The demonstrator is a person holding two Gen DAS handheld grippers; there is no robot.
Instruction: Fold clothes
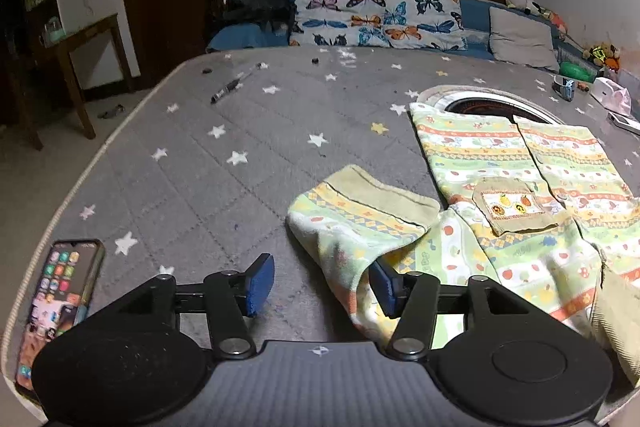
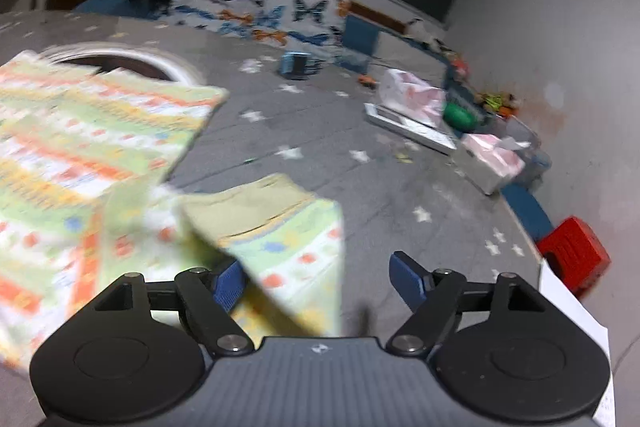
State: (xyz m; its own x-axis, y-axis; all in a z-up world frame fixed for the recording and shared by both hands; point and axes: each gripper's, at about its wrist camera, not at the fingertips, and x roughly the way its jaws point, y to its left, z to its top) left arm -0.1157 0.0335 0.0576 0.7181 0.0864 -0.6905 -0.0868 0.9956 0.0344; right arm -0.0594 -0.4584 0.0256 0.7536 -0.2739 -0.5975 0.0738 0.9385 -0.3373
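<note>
Step in hand: judging by the lie of the cloth, a sleeve fold on each side of the garment [image 1: 520, 187] is just being let go.
Garment: a child's patterned top, lying flat on the star-print bed [image 1: 200, 155], filling the right half of the left wrist view and the left half of the right wrist view.
Left tongs [image 1: 322, 285]: jaws apart at a middling width, gripping nothing; the left sleeve [image 1: 360, 219] lies doubled inward, its edge draped against the right-hand pad, low centre of frame.
Right tongs [image 2: 318, 277]: jaws wide, gripping nothing; the right sleeve [image 2: 280, 227], cuff uppermost, lies across the left-hand pad in a blurred frame, so I cannot tell whether it touches.
Next move: probably back both tongs clear of the sleeves without dragging them, then take the hem near the bottom edge and fold it up toward the collar [image 1: 488, 101].
Nearby: a phone [image 1: 60, 303] at lower left, well apart from the cloth.
</note>
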